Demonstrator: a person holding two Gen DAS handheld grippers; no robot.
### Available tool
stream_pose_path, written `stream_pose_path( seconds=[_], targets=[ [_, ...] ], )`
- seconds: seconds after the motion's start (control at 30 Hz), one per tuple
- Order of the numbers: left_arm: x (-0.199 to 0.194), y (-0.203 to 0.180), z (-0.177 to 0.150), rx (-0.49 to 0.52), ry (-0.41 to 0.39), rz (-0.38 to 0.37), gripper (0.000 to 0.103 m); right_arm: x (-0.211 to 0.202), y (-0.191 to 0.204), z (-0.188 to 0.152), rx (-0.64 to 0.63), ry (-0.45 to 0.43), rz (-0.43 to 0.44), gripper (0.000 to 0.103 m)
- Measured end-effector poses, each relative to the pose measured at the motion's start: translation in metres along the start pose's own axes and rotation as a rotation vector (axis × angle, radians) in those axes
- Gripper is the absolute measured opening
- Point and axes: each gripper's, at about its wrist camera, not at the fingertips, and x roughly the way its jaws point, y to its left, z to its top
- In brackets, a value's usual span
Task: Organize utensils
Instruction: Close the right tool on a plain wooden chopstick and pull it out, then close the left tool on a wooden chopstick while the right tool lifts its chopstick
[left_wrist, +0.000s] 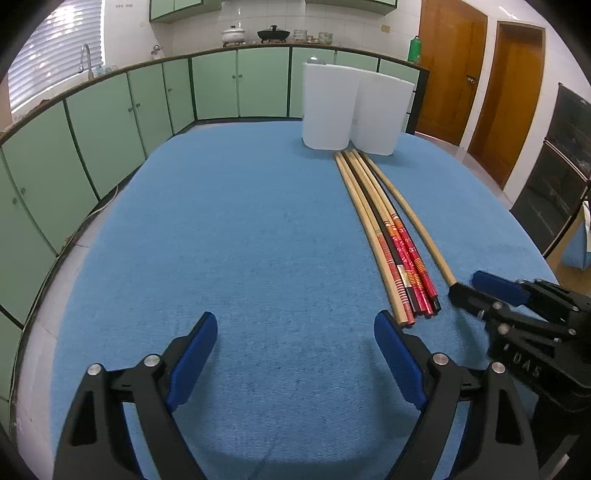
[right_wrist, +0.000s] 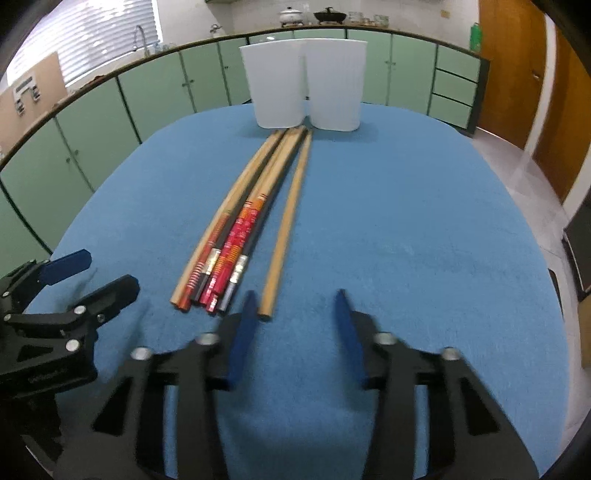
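The table, covered in blue cloth, is seen from both wrists. Two white holders are stood side by side at its far edge, touching or nearly so; their insides are hidden. From just in front of them, a bundle of chopsticks is laid lengthwise toward the near edge: several plain wooden ones and several with red, orange and black patterned ends, packed tight against each other. One plain wooden chopstick is set slightly apart on the bundle's right side.

The right gripper is lowered onto the near end of that lone stick. Its jaws are blurred and shown partly apart, with the stick's end between the pads, close against the inner one; no clamp is seen yet. The left gripper is held wide over bare cloth to the left of the bundle, with nothing between its fingers.

Progress is judged to be at the very start: every visible chopstick is on the table, and none is seen standing in a holder. The first pick is being set up. The whole bundle is left to be lifted and dropped in, probably sorted plain from patterned.
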Motion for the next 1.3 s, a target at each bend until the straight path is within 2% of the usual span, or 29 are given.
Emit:
stream_pose_path(
  seconds=[0.03, 0.1, 0.4, 1.1, 1.17, 1.23, 1.27, 1.3],
  targets=[
    [0.0, 0.0, -0.001, 0.0, 0.002, 0.001, 0.085, 0.0, -0.002, 0.0, 0.003, 0.002, 0.004, 0.007],
    [0.001, -0.001, -0.001, 0.0, 0.004, -0.002, 0.085, -0.002, -0.004, -0.001, 0.005, 0.002, 0.014, 0.007],
    [0.006, -0.02, 0.0, 0.029, 0.012, -0.052, 0.085, -0.014, -0.045, -0.008, 0.088, -0.014, -0.051, 0.006],
    [0.019, -0.025, 0.003, 0.048, 0.049, 0.024, 0.085, -0.014, -0.052, -0.011, 0.107, -0.012, -0.033, 0.008],
    [0.02, -0.025, 0.005, 0.043, 0.046, 0.018, 0.078, -0.014, -0.053, -0.01, 0.109, -0.012, -0.029, 0.008],
    [0.018, -0.028, 0.006, 0.049, 0.037, 0.01, 0.062, -0.014, -0.054, -0.011, 0.11, -0.013, -0.027, 0.008],
    [0.017, -0.029, 0.006, 0.053, 0.033, 0.002, 0.049, -0.014, -0.054, -0.011, 0.111, -0.014, -0.025, 0.008],
    [0.017, -0.03, 0.007, 0.057, 0.03, -0.009, 0.043, -0.014, -0.055, -0.011, 0.113, -0.015, -0.023, 0.008]
  ],
)
